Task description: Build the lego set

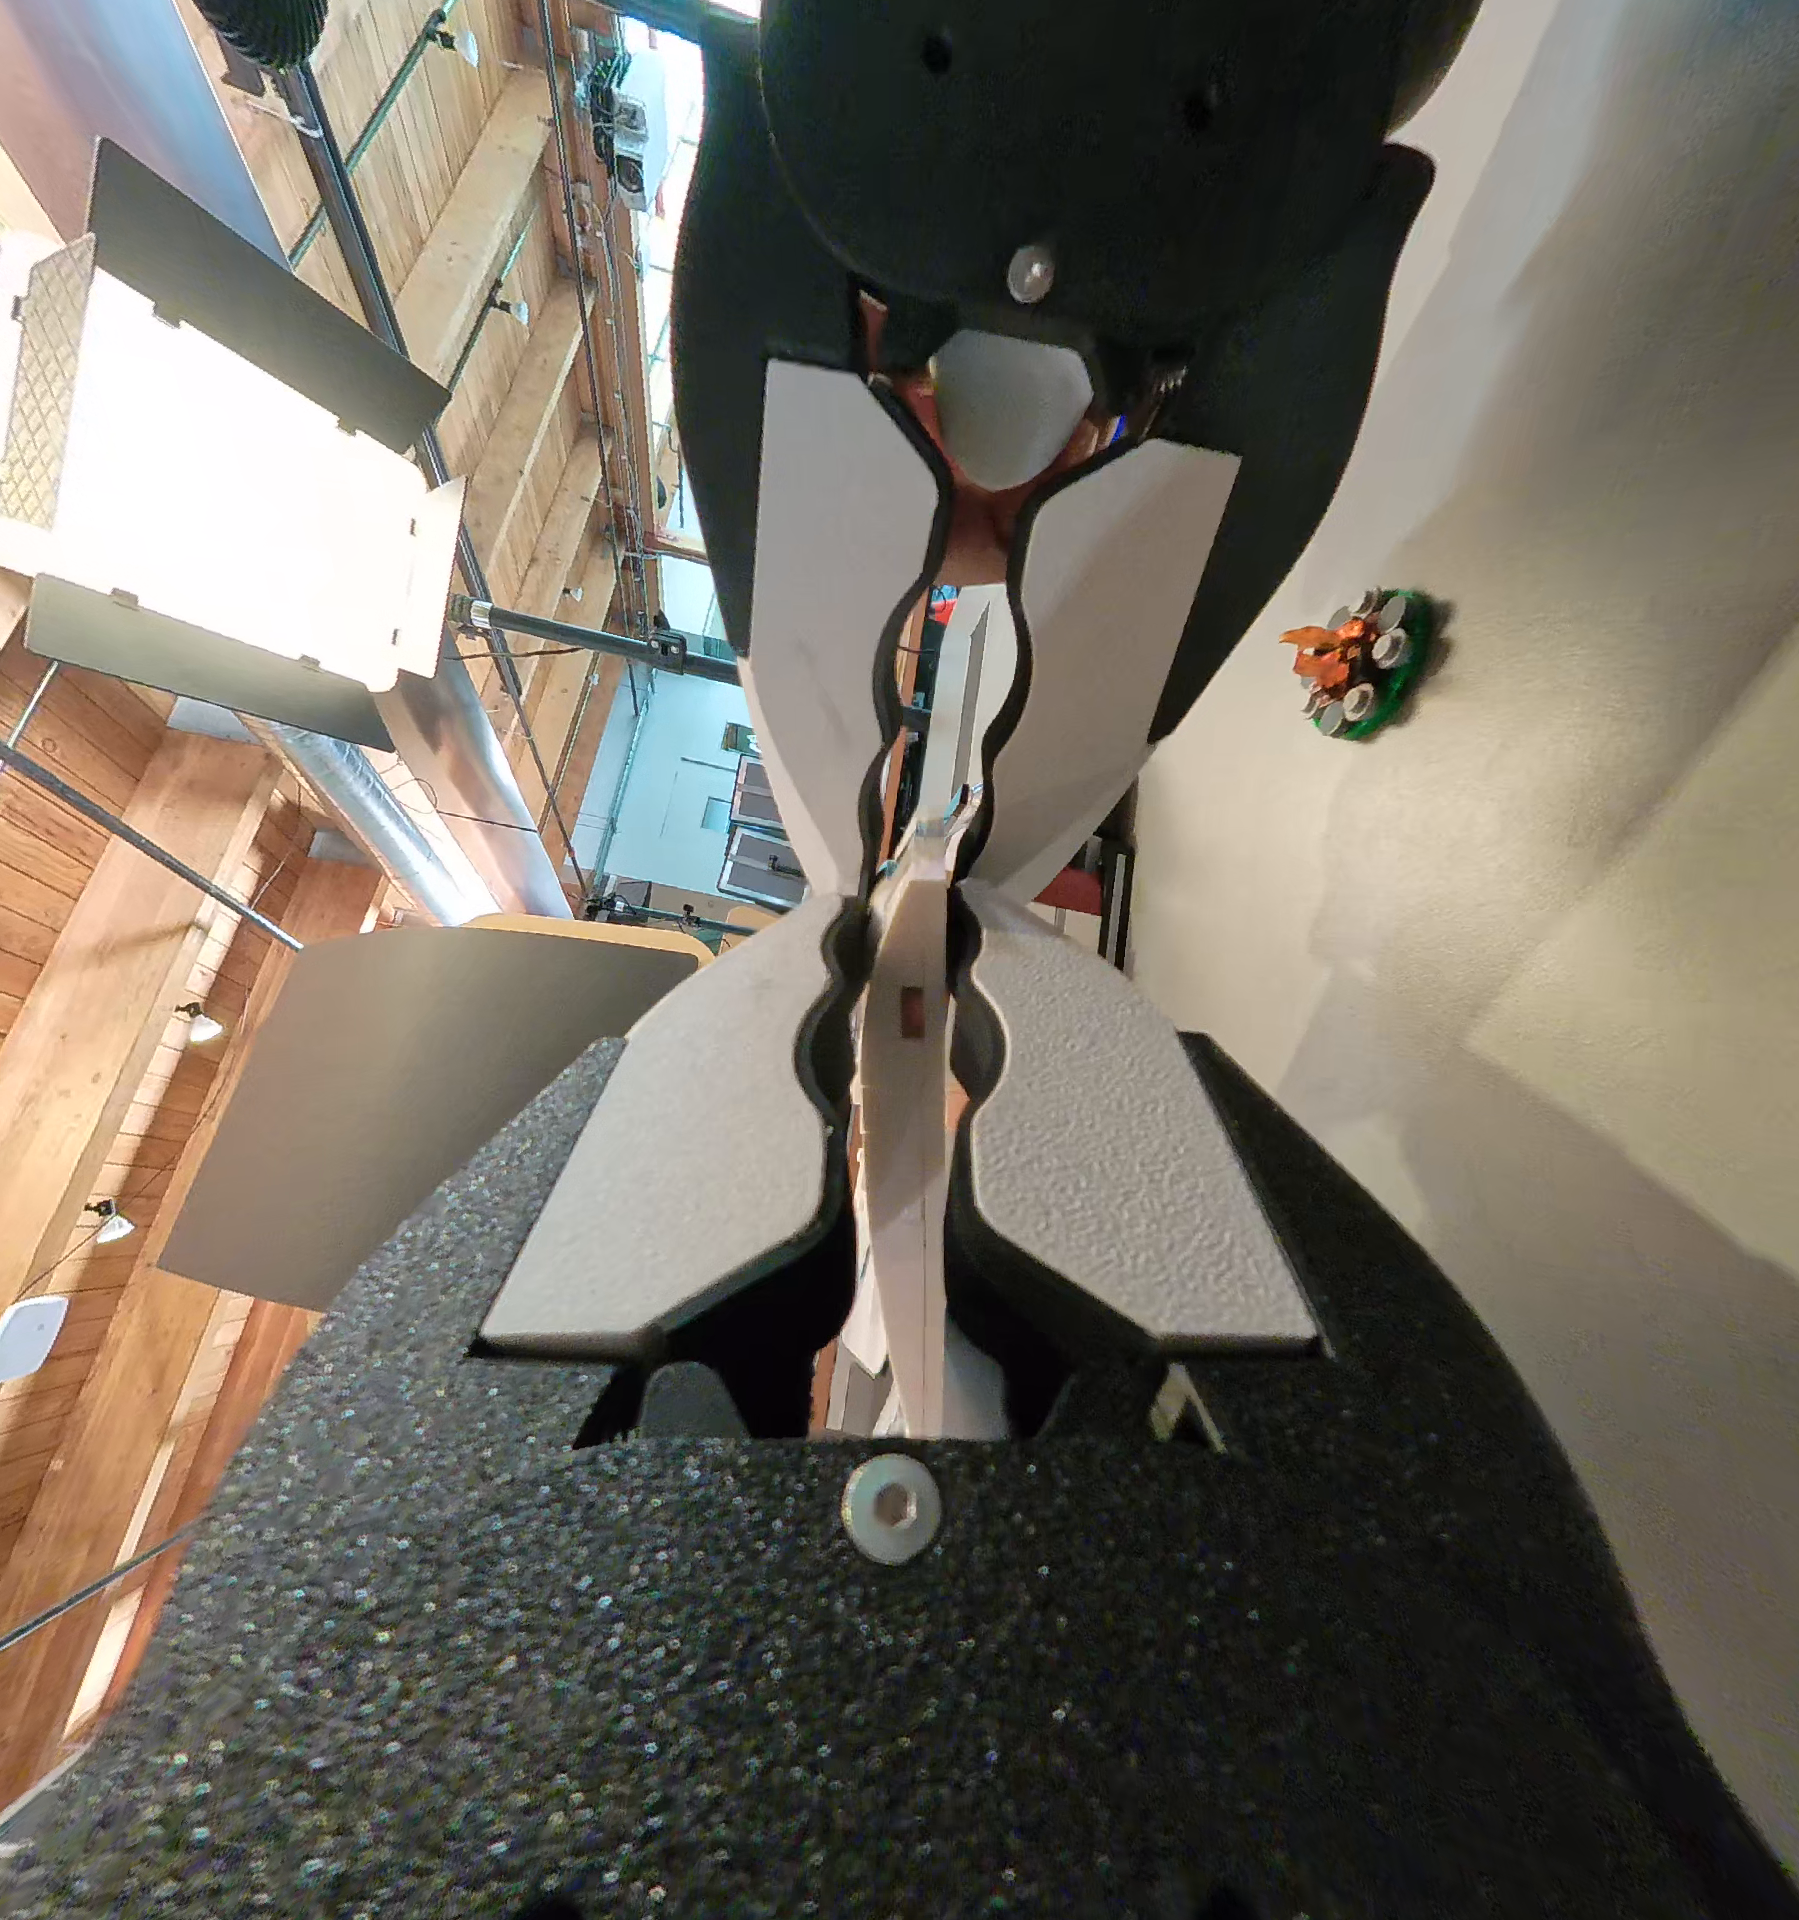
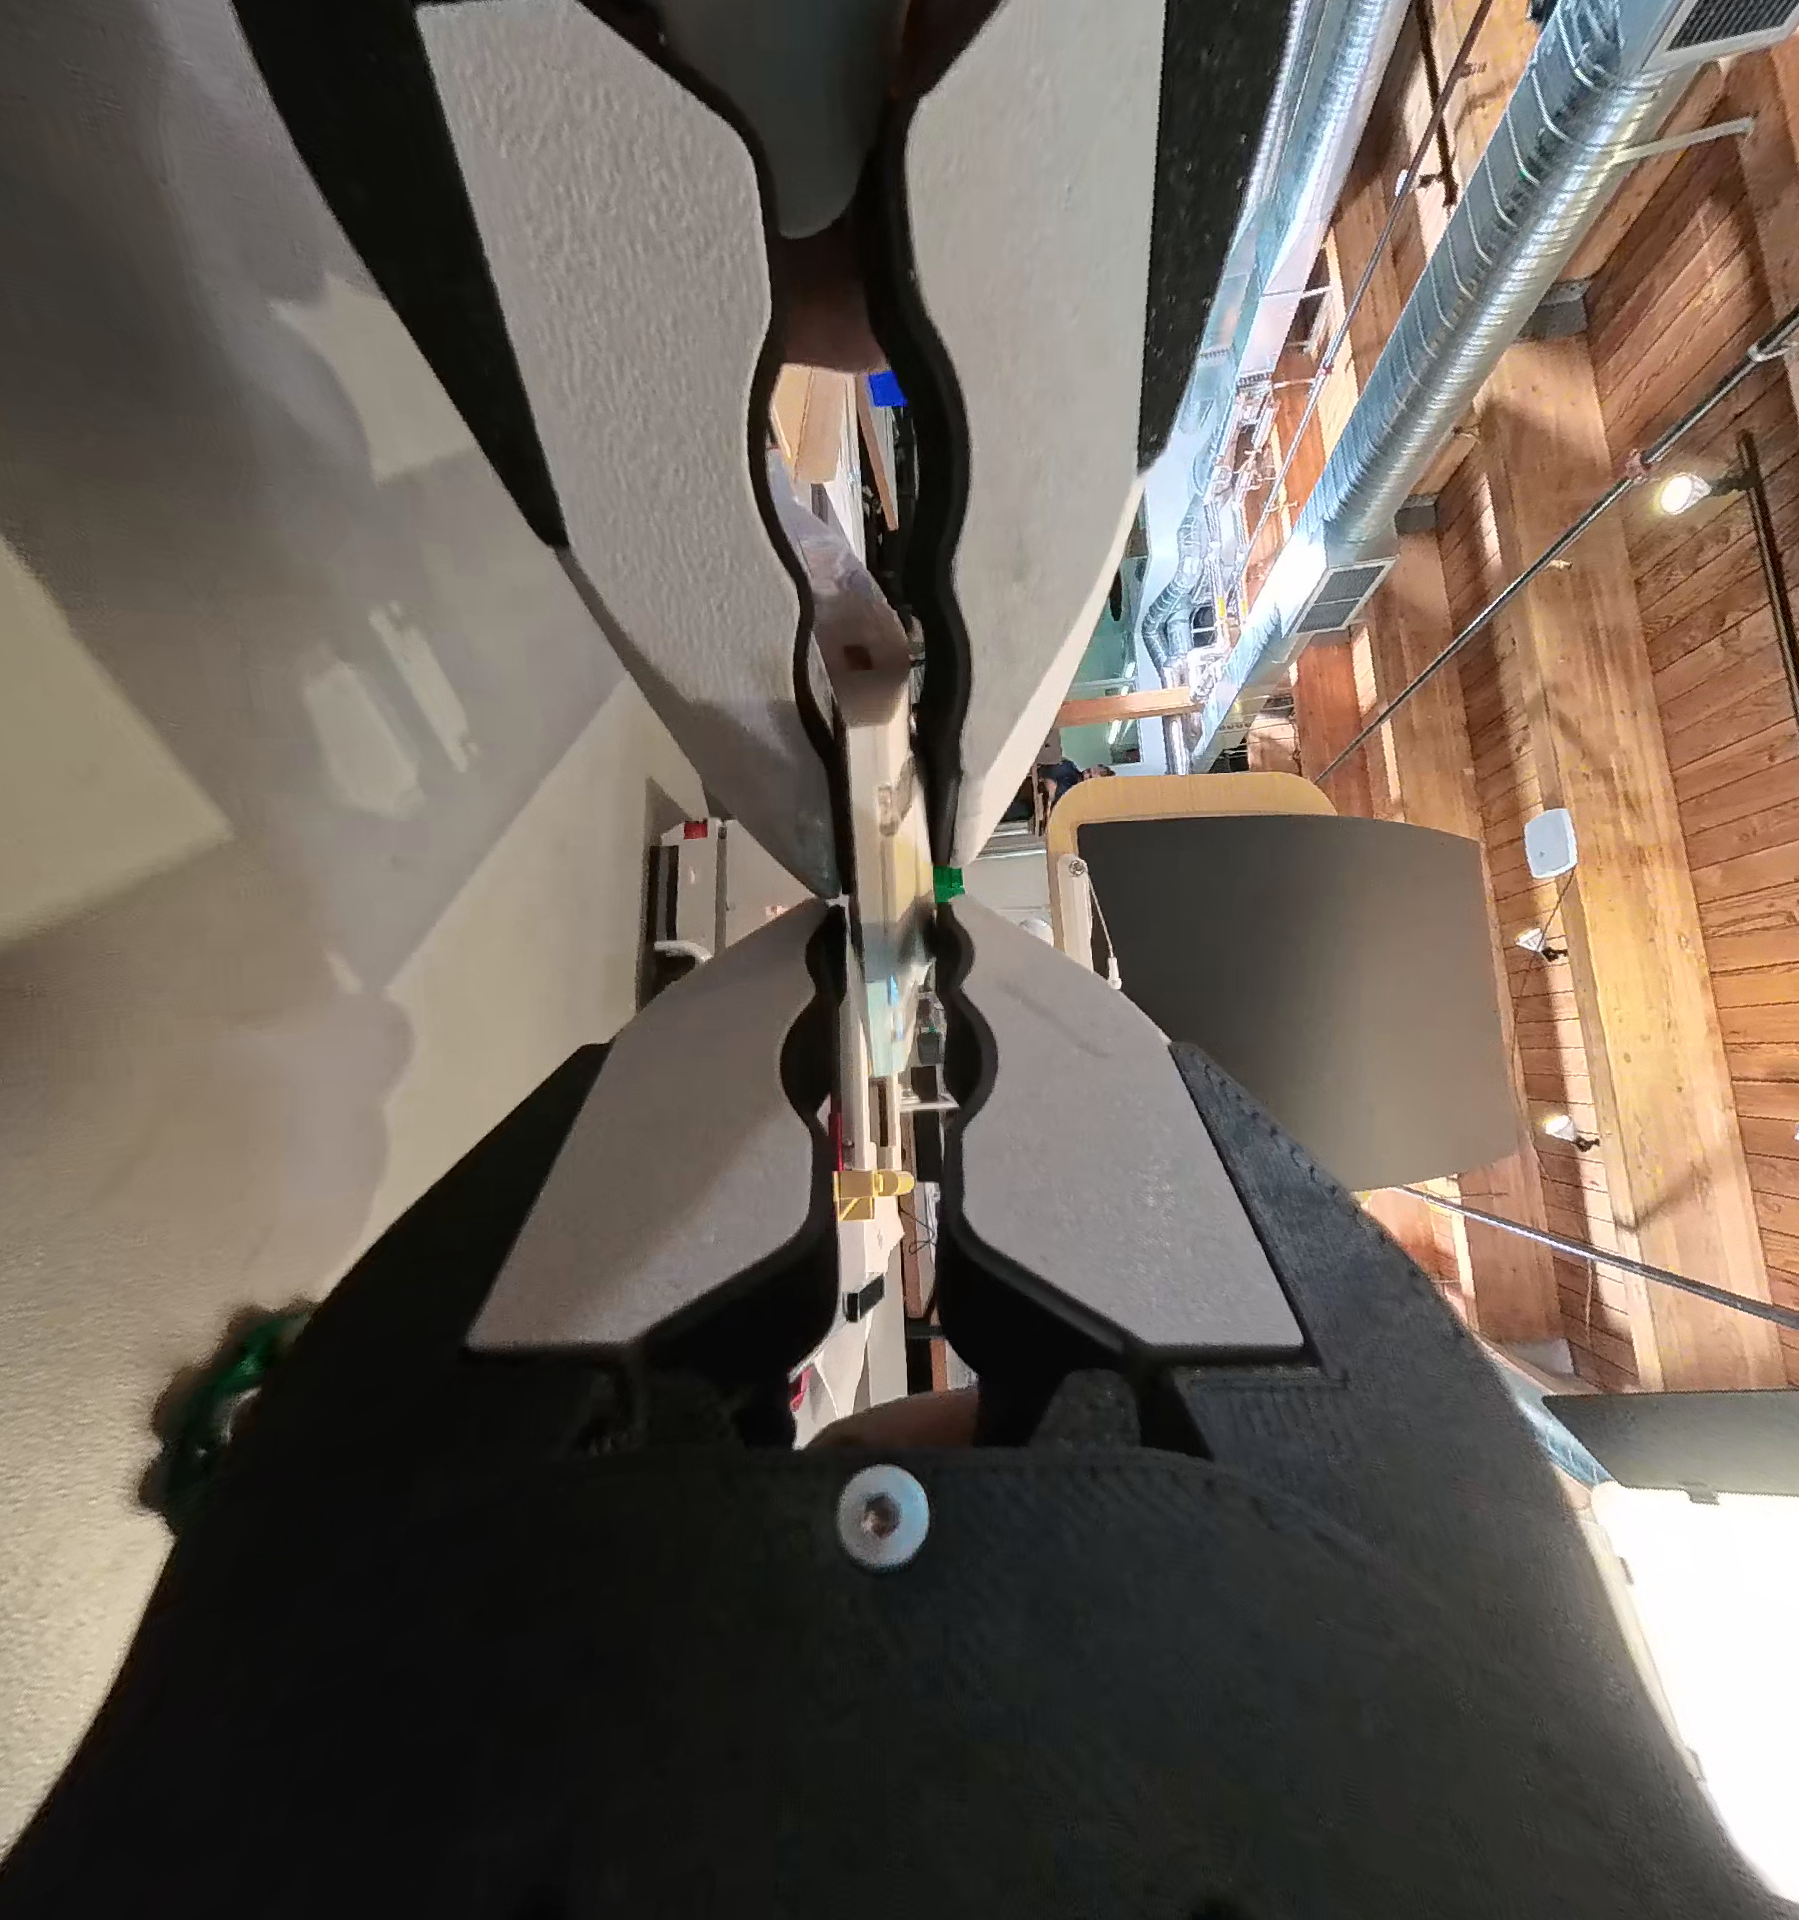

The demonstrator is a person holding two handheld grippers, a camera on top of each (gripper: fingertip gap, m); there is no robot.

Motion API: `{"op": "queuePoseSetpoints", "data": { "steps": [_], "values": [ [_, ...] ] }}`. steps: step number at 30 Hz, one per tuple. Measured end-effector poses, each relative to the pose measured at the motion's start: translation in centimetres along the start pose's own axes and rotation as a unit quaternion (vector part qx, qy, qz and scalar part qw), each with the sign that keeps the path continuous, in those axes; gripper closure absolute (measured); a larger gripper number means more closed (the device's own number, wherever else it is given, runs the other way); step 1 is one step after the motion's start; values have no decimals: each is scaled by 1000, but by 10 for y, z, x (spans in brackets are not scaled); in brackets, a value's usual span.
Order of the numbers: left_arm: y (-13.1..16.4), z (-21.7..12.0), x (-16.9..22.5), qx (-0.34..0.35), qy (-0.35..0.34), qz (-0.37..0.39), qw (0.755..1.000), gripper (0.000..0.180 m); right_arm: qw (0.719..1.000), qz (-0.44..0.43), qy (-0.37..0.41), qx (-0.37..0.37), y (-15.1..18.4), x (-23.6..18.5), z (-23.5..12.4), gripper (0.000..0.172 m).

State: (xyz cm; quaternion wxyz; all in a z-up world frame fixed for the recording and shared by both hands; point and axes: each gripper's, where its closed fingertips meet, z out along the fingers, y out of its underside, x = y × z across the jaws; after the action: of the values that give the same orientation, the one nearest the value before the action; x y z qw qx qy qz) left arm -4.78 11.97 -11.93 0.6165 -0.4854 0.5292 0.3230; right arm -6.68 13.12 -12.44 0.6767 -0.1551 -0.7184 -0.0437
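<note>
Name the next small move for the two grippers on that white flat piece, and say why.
Probably hold both steady, without pulling apart: the left gripper and right gripper meet tip to tip, each shut on the same thin white piece, so opposing motion might bend it.

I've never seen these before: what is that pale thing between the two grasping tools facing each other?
A flat white piece with a small dark slot spans between them; the left tool and right tool each clamp one end. Both wrist views show it.

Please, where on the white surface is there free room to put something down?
The white surface is bare around the green disc with grey pieces. It is crowded where the left tool and right tool meet on the white flat part.
</note>
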Motion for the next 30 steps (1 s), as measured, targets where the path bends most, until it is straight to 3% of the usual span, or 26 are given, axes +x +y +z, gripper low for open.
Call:
{"op": "queuePoseSetpoints", "data": {
  "steps": [20,30],
  "values": [
    [3,-2,-2,2,5,-26,1000,166,1000,21,2,4,0,1,2,156],
    [6,-7,-8,21,1,-66,998,166,995,86,-24,42,6,3,-3,133]
  ]
}}
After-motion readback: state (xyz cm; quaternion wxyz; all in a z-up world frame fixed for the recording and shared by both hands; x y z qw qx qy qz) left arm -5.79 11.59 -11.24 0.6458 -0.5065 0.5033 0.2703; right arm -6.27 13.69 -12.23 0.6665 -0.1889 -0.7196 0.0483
